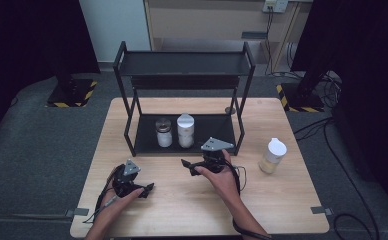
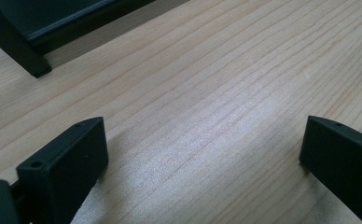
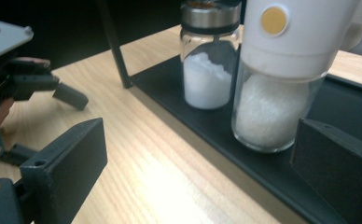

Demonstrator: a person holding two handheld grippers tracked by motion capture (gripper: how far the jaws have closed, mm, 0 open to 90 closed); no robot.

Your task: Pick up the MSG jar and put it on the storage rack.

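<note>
Right gripper: jaws spread wide, grasping nothing; white-capped jar just ahead of its fingertips, nearer the right-hand one, untouched, on rack shelf; steel-lidded jar just behind; left gripper: released over bare table

A: What is sitting on the wooden surface?

B: A black rack is standing just beyond the right tongs, and a white-capped bottle is standing off to their right.

A: And on the rack's bottom shelf?

B: A steel-lidded jar and a white-lidded jar are sitting side by side there.
</note>
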